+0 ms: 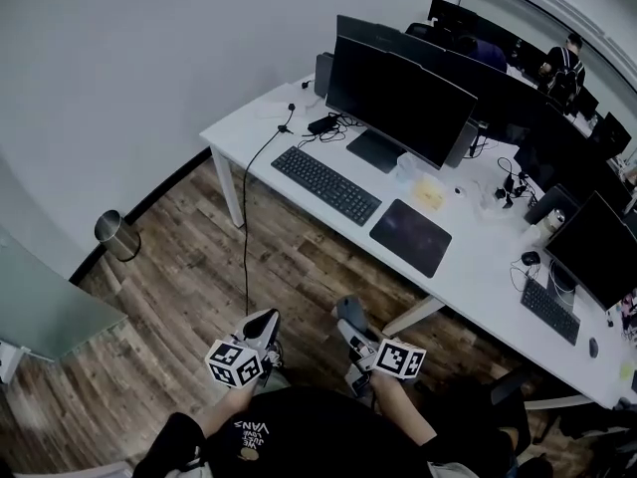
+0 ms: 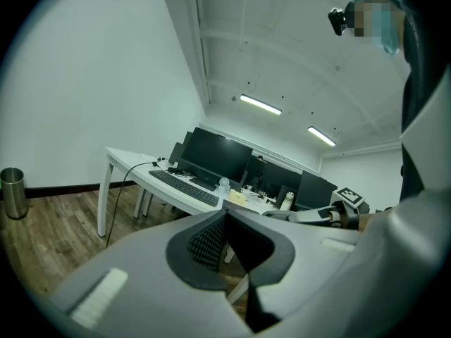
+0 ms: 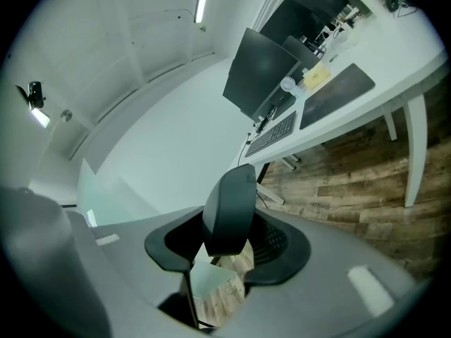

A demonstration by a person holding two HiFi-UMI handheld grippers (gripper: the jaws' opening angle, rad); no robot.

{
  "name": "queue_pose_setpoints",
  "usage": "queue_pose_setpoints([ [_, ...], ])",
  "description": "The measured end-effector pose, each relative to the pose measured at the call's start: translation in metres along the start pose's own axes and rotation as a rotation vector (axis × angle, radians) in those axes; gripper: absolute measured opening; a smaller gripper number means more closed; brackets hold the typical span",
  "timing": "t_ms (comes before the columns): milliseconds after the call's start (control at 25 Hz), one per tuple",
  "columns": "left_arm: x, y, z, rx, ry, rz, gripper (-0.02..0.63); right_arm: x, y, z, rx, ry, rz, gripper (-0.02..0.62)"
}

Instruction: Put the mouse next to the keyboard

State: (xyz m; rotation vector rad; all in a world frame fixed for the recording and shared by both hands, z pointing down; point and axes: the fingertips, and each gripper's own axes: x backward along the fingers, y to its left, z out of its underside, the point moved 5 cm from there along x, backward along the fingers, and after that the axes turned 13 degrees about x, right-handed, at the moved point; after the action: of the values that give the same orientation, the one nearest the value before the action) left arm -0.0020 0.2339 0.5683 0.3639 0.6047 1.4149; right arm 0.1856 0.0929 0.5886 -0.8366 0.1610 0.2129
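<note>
A person stands on a wood floor, both tongs held low and side by side. The right tongs are clamped on a dark grey mouse, which stands upright between the jaws. The left tongs, just beside them, are closed with nothing in their grip. Well ahead of both tongs, a white desk carries a black keyboard, a dark mouse pad to its right and a monitor behind.
</note>
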Motion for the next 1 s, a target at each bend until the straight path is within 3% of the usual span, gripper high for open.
queue_pose_setpoints([
  [600, -0.092, 0.097, -0.102, -0.058, 0.138, 0.151, 0.002, -0.104, -0.013, -0.059, -0.100, -0.222, 0.163, 0.184],
  [1000, -0.136, 0.133, -0.125, -0.066, 0.212, 0.256, 0.002, -0.131, -0.025, -0.060, -0.150, -0.324, 0.290, 0.184],
])
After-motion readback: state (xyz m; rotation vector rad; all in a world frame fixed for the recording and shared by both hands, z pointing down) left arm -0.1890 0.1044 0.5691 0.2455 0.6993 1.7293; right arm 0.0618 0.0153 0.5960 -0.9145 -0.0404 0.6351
